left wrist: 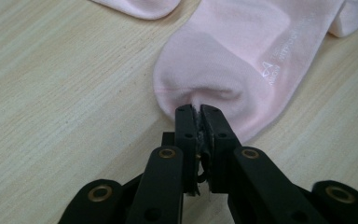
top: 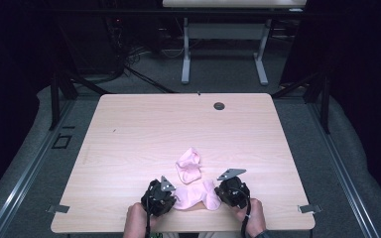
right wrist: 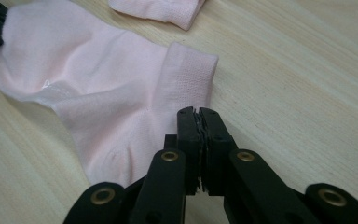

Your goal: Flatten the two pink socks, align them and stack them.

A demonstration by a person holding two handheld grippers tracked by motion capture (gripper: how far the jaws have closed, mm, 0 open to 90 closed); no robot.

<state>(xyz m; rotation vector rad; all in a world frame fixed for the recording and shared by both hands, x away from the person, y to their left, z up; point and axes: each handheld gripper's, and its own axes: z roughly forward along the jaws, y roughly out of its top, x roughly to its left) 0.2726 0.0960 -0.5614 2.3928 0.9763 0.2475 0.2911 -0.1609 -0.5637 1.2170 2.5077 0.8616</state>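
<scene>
Currently, room first: dark surround, grey carpeted floor [top: 39, 163], a second table's white legs [top: 186, 54] beyond the far edge, cables [top: 129, 59] trailing on the floor at upper left. Black frame posts stand to either side.

My bench [top: 144, 129] is a pale wood-grain top, rounded corners, with a small dark grommet [top: 219, 105] near the far edge. Its surface is bare apart from the socks; metal brackets [top: 59, 208] sit at the near corners.

Two pink socks are on the near-centre of the bench. The near sock [top: 193, 195] lies flat, stretched sideways between my two tools; the second sock [top: 187, 166] lies crumpled just beyond it, touching or nearly so, untouched by either tool.

Left tool [left wrist: 198, 109]: clenched on the toe end of the near sock; fabric puckers into the closed jaws. Right tool [right wrist: 198, 112]: jaws pressed together at the cuff end of the same sock, just below the ribbed band [right wrist: 189, 77]. From the right gripper view the pinch looks to catch the fabric edge, though I cannot see cloth between the pads for certain.

Progress, as I judge it: both ends of one sock are gripped, and it is still resting on the bench. Lifting, straightening, and pairing or folding with the second sock all appear to remain. Early stage.
</scene>
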